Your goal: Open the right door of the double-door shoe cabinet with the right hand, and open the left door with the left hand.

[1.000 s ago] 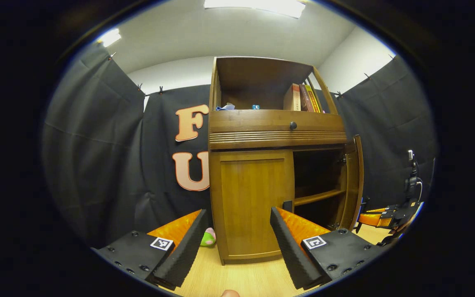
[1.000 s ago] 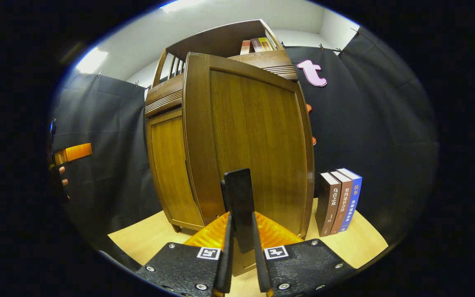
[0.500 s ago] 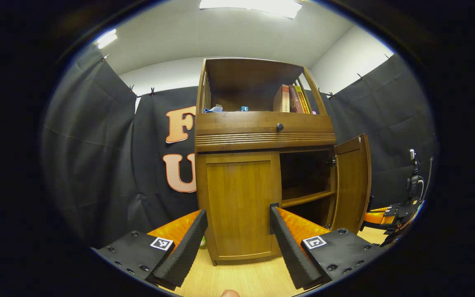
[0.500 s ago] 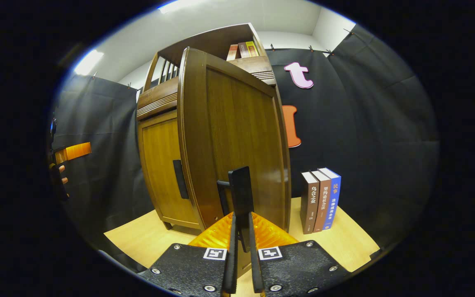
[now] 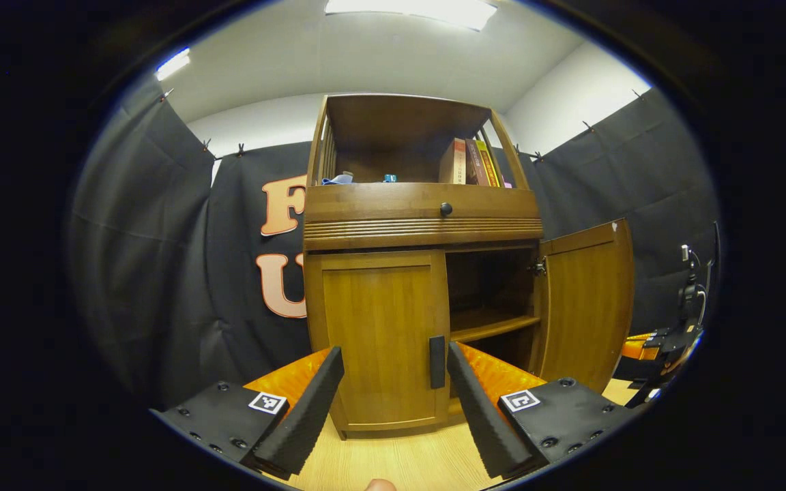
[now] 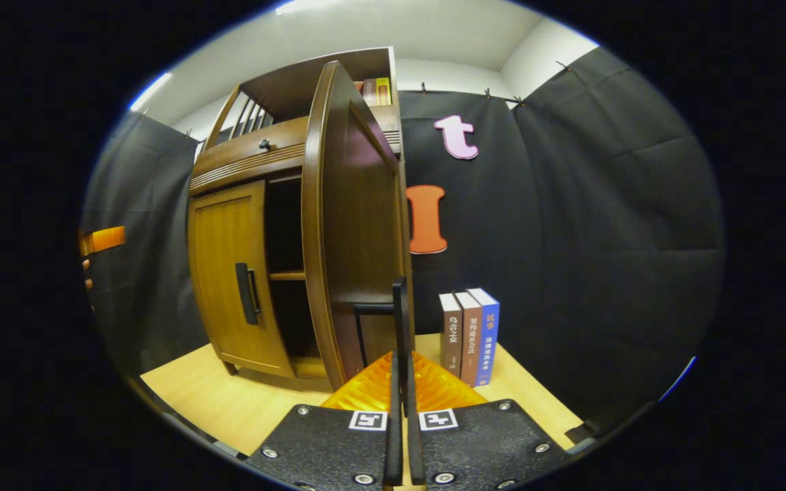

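Between the parted left gripper [image 5: 389, 382], left door handle [image 5: 437, 361]

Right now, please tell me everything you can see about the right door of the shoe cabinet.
The right door is a brown panel that looks like wood, with a raised frame and a metal hinge at its upper inner corner. It stands swung wide open, upright, exposing a dark compartment with a shelf. Its black bar handle is clamped between the fingers of the right gripper. The left door beside it is closed.
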Action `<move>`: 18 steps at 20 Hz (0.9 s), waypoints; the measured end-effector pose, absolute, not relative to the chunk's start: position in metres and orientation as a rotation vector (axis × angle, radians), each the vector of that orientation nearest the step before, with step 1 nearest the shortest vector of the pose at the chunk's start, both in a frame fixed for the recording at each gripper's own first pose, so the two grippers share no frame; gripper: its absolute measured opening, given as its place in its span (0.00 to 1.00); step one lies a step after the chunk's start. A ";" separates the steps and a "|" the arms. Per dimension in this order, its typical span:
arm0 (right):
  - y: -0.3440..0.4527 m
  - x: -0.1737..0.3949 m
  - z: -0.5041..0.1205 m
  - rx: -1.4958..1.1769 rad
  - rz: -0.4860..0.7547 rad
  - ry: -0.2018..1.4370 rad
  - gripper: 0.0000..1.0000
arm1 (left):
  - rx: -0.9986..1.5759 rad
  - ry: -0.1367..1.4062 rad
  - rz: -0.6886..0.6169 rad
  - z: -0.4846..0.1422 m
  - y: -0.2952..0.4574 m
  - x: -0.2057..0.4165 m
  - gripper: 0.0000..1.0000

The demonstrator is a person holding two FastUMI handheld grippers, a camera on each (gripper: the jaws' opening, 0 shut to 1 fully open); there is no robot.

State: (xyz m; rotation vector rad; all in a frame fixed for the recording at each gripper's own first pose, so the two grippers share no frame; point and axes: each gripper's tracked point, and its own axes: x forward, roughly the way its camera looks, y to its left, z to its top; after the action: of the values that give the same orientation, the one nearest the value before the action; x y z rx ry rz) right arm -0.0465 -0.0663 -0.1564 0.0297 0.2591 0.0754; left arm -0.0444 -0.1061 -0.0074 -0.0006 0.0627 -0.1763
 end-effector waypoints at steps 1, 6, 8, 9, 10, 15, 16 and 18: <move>-0.073 -0.044 -0.157 0.030 0.068 0.257 0.02 | -0.002 0.068 -0.178 -0.008 -0.109 -0.042 0.99; -0.098 -0.039 -0.155 0.041 0.078 0.242 0.02 | 0.000 0.096 -0.180 -0.019 -0.123 -0.030 0.99; -0.106 -0.036 -0.156 0.044 0.082 0.231 0.02 | -0.005 0.112 -0.183 -0.026 -0.131 -0.021 0.99; -0.111 -0.035 -0.156 0.041 0.083 0.229 0.02 | -0.006 0.126 -0.183 -0.032 -0.135 -0.016 0.99; -0.114 -0.034 -0.156 0.044 0.092 0.226 0.02 | -0.004 0.138 -0.181 -0.037 -0.137 -0.012 0.99; -0.124 -0.032 -0.156 0.067 0.131 0.218 0.05 | -0.010 0.181 -0.197 -0.066 -0.165 0.022 0.99; -0.126 -0.032 -0.154 0.073 0.138 0.213 0.16 | -0.023 0.187 -0.203 -0.070 -0.170 0.029 0.99; -0.126 -0.035 -0.151 0.096 0.153 0.211 0.06 | -0.046 0.187 -0.204 -0.078 -0.177 0.043 0.99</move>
State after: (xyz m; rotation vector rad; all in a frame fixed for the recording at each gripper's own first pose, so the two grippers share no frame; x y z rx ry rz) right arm -0.0350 -0.1258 -0.1511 0.0964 0.2113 0.1535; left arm 0.0431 -0.1773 -0.0780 -0.0457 0.1869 -0.2045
